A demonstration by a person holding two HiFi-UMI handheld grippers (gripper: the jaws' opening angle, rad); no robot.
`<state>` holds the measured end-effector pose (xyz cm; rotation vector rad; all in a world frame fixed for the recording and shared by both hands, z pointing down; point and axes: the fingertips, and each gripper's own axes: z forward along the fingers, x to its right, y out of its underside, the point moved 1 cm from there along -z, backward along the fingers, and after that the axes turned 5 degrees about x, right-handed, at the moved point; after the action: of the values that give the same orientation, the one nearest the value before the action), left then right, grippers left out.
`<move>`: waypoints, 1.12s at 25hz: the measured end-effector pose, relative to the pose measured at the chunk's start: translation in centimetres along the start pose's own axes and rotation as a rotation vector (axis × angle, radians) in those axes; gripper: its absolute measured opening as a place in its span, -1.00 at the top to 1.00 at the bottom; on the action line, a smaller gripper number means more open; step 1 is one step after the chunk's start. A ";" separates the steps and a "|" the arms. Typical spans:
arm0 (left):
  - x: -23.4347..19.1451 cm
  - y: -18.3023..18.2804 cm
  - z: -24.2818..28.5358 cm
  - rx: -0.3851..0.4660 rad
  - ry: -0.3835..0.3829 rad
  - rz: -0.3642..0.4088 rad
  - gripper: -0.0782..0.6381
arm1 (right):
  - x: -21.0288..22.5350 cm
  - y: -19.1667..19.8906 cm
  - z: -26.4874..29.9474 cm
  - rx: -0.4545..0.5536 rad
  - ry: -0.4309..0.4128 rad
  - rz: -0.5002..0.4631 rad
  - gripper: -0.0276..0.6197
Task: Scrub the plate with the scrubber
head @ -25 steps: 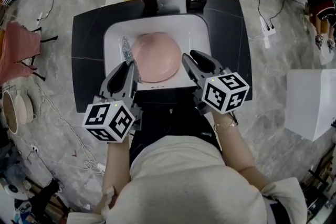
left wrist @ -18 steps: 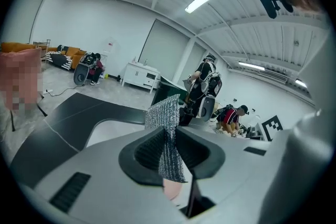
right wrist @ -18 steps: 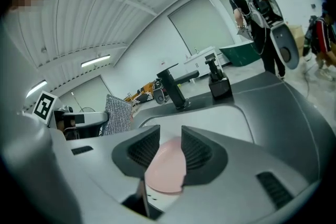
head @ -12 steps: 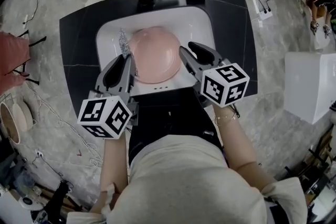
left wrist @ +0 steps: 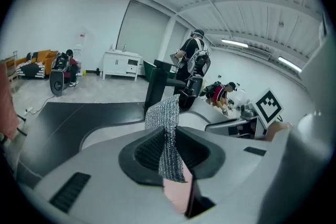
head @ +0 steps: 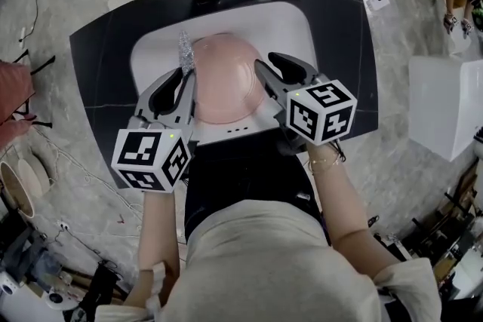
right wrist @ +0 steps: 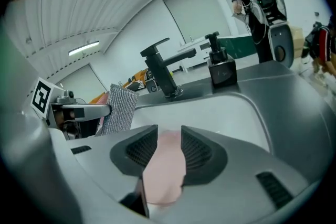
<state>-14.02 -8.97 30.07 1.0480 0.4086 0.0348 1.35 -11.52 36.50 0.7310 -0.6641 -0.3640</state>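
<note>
- Left tool (left wrist: 169, 139) pinches the scrubber (left wrist: 164, 113) at the sink's (head: 294, 23) left side.
- Right tool (right wrist: 169, 136) has been spreading; the plate (head: 223, 83), in the sink, sits between its jaws, unclamped.
- I judge the loose plate could skid once I scrub.

Pink round plate (head: 223, 79) lies in the white sink (head: 294, 19), upper middle of the head view, plain and glossy. The scrubber (head: 183, 49), a silvery mesh strip, stands upright at the plate's left rim, its lower end pinched in the left tongs (left wrist: 170, 136), its top sticking up free.
</note>
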 end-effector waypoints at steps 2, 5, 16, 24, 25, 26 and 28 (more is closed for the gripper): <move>-0.5 0.3 0.6 -0.022 -0.004 0.042 0.55 | 0.5 0.2 0.4 -0.006 0.019 0.001 0.47; -1.2 0.7 1.5 -0.053 0.003 0.072 0.55 | 1.4 0.7 1.1 -0.023 0.042 0.005 0.48; -2.7 3.6 4.5 -0.157 0.036 0.152 0.55 | 3.8 2.5 3.6 -0.116 0.101 0.017 0.47; -2.9 6.2 5.8 -0.239 0.080 0.188 0.55 | 4.9 4.6 4.9 -0.181 0.100 0.042 0.46; -2.9 6.5 5.9 -0.248 0.088 0.194 0.55 | 5.0 5.0 5.0 -0.193 0.094 0.044 0.46; -2.8 6.9 6.1 -0.256 0.092 0.202 0.55 | 5.0 5.3 5.2 -0.205 0.087 0.045 0.46; -2.9 7.4 6.3 -0.269 0.093 0.216 0.55 | 5.1 5.8 5.6 -0.225 0.074 0.048 0.45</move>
<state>-13.36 -11.10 39.96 0.8228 0.3621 0.3244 1.82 -12.84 45.90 0.5111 -0.5597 -0.3590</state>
